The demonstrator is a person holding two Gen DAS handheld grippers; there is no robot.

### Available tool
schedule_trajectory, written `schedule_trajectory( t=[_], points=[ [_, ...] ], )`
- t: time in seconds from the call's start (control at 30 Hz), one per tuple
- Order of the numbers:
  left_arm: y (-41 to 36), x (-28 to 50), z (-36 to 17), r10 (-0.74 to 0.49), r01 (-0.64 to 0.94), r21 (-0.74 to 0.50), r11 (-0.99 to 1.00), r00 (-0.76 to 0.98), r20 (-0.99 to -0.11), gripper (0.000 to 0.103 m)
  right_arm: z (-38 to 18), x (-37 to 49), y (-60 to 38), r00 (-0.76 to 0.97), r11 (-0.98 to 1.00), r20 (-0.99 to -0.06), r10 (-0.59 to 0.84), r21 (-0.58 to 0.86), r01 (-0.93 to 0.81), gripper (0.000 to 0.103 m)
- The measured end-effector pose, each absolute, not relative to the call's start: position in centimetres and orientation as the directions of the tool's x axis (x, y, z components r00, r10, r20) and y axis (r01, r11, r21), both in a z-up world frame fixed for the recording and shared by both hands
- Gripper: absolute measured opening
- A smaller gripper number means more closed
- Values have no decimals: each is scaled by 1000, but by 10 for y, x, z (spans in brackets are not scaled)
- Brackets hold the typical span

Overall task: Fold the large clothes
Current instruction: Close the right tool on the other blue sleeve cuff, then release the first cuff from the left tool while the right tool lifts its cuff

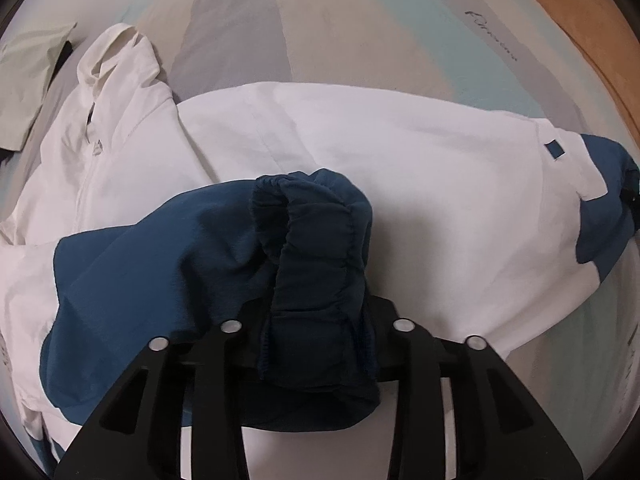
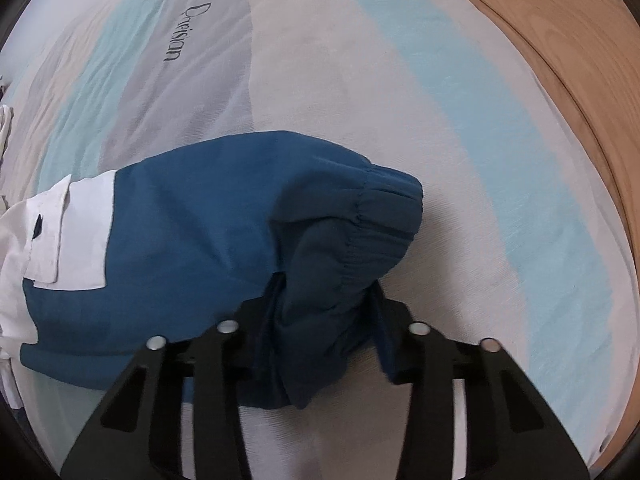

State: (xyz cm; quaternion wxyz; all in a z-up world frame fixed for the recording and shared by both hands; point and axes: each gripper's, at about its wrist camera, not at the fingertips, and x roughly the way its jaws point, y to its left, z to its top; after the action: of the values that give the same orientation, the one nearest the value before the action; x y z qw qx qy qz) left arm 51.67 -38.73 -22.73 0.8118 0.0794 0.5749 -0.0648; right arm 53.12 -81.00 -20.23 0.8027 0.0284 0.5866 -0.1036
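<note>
A white and blue jacket (image 1: 360,152) lies spread on a striped bedsheet (image 1: 360,20). My left gripper (image 1: 318,312) is shut on the elastic cuff of one blue sleeve (image 1: 316,248), held over the jacket's white body. My right gripper (image 2: 324,316) is shut on the cuff of the other blue sleeve (image 2: 352,248), which hangs just above the sheet (image 2: 360,80) at the jacket's side. The fingertips of both grippers are hidden in the fabric.
A pale green garment (image 1: 28,80) lies at the far left of the bed. A wooden floor (image 2: 560,40) borders the bed on the right, also in the left wrist view (image 1: 580,20). The jacket's collar (image 1: 116,52) points to the far left.
</note>
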Motion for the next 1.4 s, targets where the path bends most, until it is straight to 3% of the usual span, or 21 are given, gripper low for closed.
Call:
schedule_trajectory(
  t=[0.07,0.23,0.57,1.17,1.4],
  points=[
    [-392,516,-223,-24,195,45,980,341,-940,55,-199,532,-805,285,978,-949,-139,-86,193,27],
    [-403,512,-212,-40,216,44,975,369,-929,71,-185,531,-795,297,976,-942,-154,-98,195,22],
    [-381,500,-186,-32,180,49,982,417,-908,85,-133,511,-765,399,974,-910,-113,-22,226,20],
    [-286,487,-152,45,69,85,994,447,-893,92,-58,518,-573,508,989,-854,116,148,24,19],
    [-230,484,-147,61,49,94,994,455,-889,92,-44,520,-490,513,987,-844,155,152,-49,19]
  ],
)
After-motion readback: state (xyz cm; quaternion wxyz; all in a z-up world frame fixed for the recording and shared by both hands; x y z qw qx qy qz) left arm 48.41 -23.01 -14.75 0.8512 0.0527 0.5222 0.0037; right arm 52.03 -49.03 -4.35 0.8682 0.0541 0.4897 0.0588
